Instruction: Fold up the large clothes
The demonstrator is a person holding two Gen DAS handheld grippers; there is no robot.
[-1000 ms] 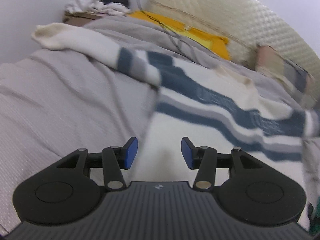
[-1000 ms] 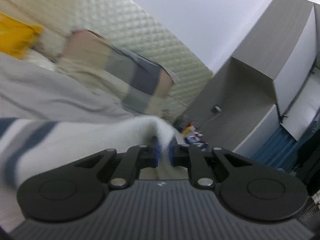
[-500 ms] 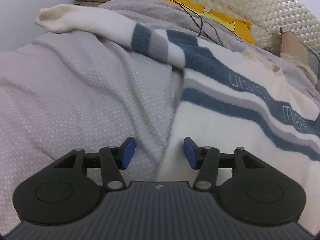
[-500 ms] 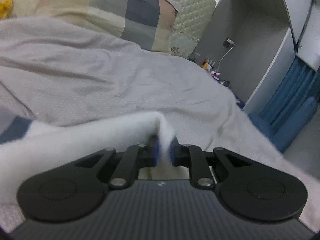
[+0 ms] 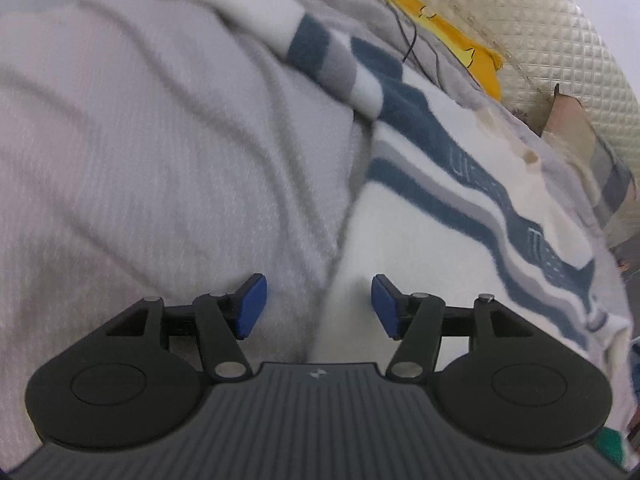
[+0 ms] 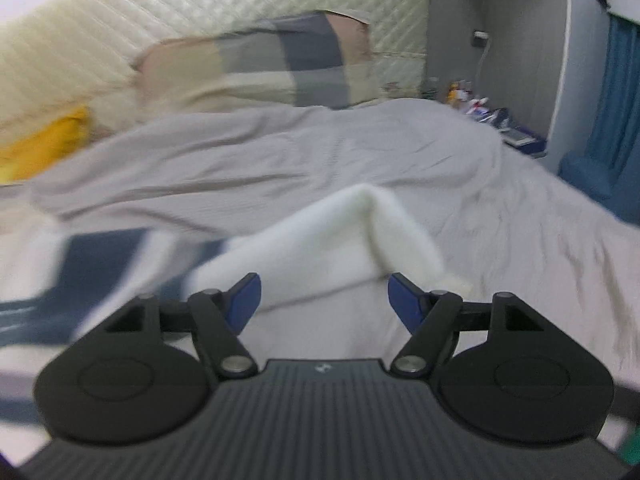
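Left gripper [image 5: 318, 306] is spread wide with nothing between its blue pads [image 5: 250, 306], poised low over the near left side edge of the striped sweater [image 5: 432, 236], right where white knit meets the grey bedspread [image 5: 140, 168]. The sweater lies flat on the bed, cream with navy and grey bands and faint lettering across the chest, one sleeve [image 5: 256, 24] stretched off to the far left. A black cable [image 5: 406, 36] trails over the bedding beyond it, with a yellow pillow [image 5: 452, 28] against the quilted cream headboard [image 5: 560, 52] at the far side.

Over on the right, the right gripper [image 6: 324, 298] is wide open too, gripping nothing. Just ahead of its pads [image 6: 404, 300] the sweater's other sleeve [image 6: 344, 240] lies doubled over in a soft peak on the bedspread [image 6: 320, 148], cuff end draped near the right pad; whether it touches is hard to tell through the blur. A plaid pillow [image 6: 276, 64] leans on the headboard [image 6: 200, 12] beyond, and a blue curtain [image 6: 616, 92] hangs at the far right.
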